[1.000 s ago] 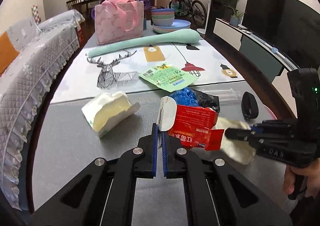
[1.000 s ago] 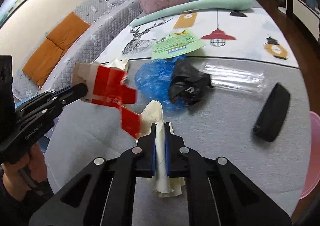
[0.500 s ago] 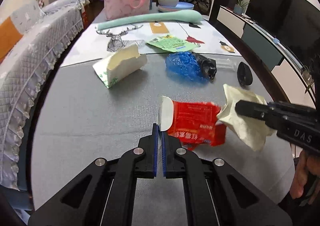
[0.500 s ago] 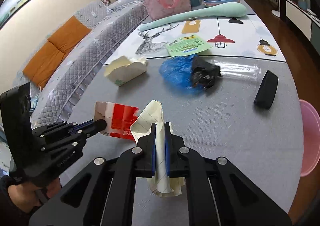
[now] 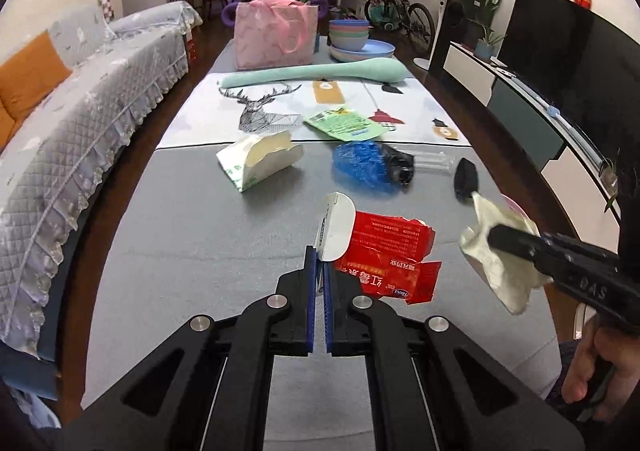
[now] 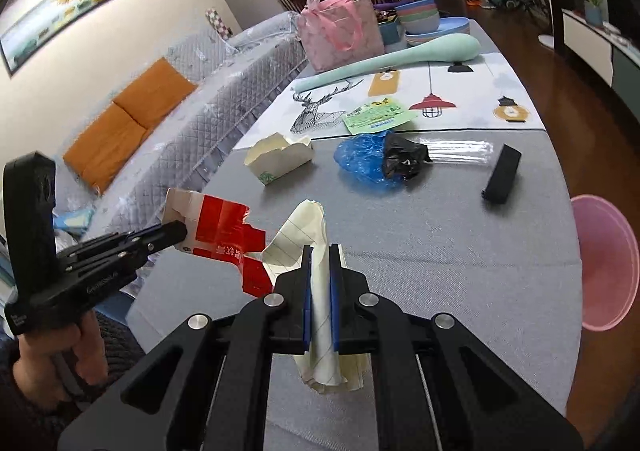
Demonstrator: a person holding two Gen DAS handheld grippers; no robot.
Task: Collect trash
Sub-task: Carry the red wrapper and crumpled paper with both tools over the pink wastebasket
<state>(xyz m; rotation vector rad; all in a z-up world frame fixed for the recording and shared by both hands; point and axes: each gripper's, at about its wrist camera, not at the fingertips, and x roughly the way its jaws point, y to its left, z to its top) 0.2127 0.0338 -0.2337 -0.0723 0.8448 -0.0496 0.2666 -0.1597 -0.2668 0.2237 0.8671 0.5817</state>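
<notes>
My left gripper is shut on a torn red and white carton, held above the grey table; the same carton shows at the left of the right wrist view. My right gripper is shut on a crumpled piece of lined paper, which also shows as the pale paper at the right of the left wrist view. Farther back on the table lie a torn cream box, a blue plastic bag with a black bag, and a green packet.
A black case and a clear plastic sleeve lie at the right. A pink bin stands past the table's right edge. A pink tote, stacked bowls and a mint cushion sit at the far end. A quilted sofa runs along the left.
Both grippers have pulled back and risen with their loads. The carton and the paper have come away from the trash pile, and the table now shows farther below.
</notes>
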